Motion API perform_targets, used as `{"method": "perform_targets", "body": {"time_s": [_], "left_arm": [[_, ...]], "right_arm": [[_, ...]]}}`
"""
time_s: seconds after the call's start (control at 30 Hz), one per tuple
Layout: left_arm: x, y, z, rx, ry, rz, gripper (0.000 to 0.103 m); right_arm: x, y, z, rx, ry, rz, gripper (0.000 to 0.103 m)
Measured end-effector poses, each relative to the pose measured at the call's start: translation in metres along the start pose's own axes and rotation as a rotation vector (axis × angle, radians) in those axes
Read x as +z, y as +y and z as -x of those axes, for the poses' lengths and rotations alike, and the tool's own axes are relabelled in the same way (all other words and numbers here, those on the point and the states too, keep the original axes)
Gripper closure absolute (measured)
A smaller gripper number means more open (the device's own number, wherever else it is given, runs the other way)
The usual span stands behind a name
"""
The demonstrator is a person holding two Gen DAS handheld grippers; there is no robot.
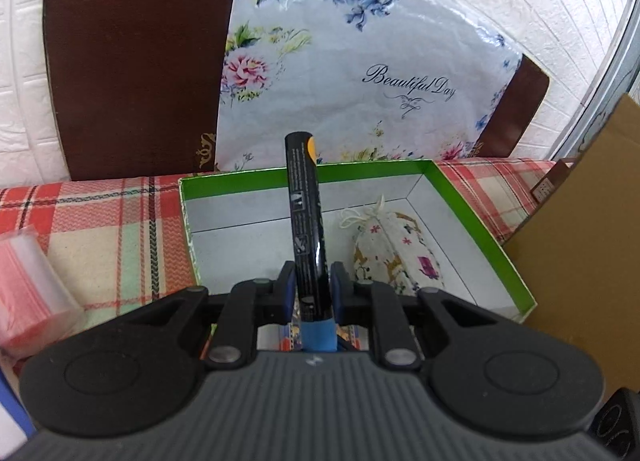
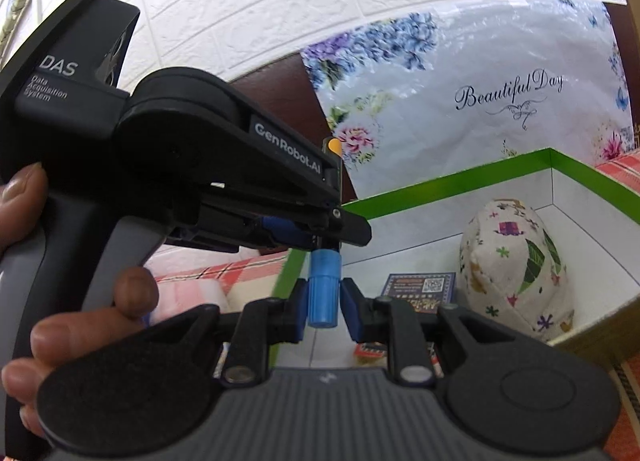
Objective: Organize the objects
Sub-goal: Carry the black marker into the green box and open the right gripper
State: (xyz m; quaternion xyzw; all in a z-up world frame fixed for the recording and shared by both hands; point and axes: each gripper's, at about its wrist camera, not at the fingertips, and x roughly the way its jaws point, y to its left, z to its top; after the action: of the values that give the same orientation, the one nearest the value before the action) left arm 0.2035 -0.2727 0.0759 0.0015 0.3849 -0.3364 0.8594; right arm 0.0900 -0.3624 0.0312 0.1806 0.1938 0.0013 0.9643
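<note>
The left gripper (image 1: 312,281) is clamped on a black marker (image 1: 305,221), its blue pads pressed against the lower part of the glossy barrel, which points up and away over the green-rimmed box (image 1: 460,197). The marker's blue cap (image 2: 324,289) sticks out below the left gripper's fingers, and the right gripper (image 2: 325,301) is closed narrow on that cap, one blue pad on each side of it. In the right wrist view the left gripper appears side-on, held by a hand (image 2: 80,301) whose fingers wrap its grey handle; an orange tip shows at the marker's far end. Both grippers hang just over the box's near edge. Inside the box, against its right wall, lies a white drawstring pouch (image 1: 396,257) printed with small coloured figures, and beside the pouch, nearer the box's front edge, sits a small dark blue card (image 2: 420,285) with a printed code. The box rests on a red plaid cloth (image 1: 104,221). Behind the box a floral bag (image 1: 360,73) reading "Beautiful Day" leans on a dark brown board (image 1: 136,53). Left of the box is a clear container with pink contents (image 1: 32,293); right of the box stands brown cardboard (image 1: 580,241).
</note>
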Motion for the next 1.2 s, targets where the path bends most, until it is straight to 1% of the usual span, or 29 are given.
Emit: {"method": "perform_targets", "body": {"time_s": [0.13, 0.2, 0.3, 0.37, 0.5, 0.63, 0.77, 0.9, 0.97, 1.07, 1.2], "left_arm": [[0.002, -0.001, -0.011, 0.012, 0.013, -0.009, 0.083], [0.001, -0.001, -0.014, 0.024, 0.016, -0.013, 0.082], [0.001, 0.000, -0.017, 0.064, 0.020, -0.017, 0.080], [0.000, -0.001, -0.016, 0.099, 0.010, -0.033, 0.076], [-0.004, -0.006, -0.003, 0.151, -0.024, -0.071, 0.071], [-0.013, -0.014, 0.020, 0.199, -0.066, -0.111, 0.069], [-0.032, -0.021, 0.049, 0.245, -0.118, -0.149, 0.064], [-0.056, -0.019, 0.071, 0.287, -0.124, -0.149, 0.064], [-0.069, -0.014, 0.082, 0.300, -0.121, -0.135, 0.063], [-0.095, -0.001, 0.101, 0.324, -0.122, -0.110, 0.060], [-0.133, 0.037, 0.122, 0.372, -0.082, -0.050, 0.058]], "right_arm": [[-0.003, -0.006, -0.007, -0.004, 0.008, -0.011, 0.084], [-0.005, -0.005, -0.009, -0.016, 0.006, 0.012, 0.084], [-0.008, -0.003, -0.009, -0.028, -0.006, 0.029, 0.081], [-0.009, -0.001, -0.008, -0.039, -0.014, 0.041, 0.077], [-0.009, 0.001, 0.001, -0.047, -0.029, 0.037, 0.077], [-0.012, 0.010, 0.020, -0.054, -0.053, 0.041, 0.077], [-0.023, 0.023, 0.049, -0.058, -0.073, 0.050, 0.075], [-0.041, 0.037, 0.074, -0.053, -0.064, 0.087, 0.073], [-0.051, 0.045, 0.082, -0.043, -0.042, 0.098, 0.072], [-0.067, 0.059, 0.087, -0.022, 0.014, 0.123, 0.071], [-0.088, 0.079, 0.084, 0.019, 0.087, 0.182, 0.068]]}}
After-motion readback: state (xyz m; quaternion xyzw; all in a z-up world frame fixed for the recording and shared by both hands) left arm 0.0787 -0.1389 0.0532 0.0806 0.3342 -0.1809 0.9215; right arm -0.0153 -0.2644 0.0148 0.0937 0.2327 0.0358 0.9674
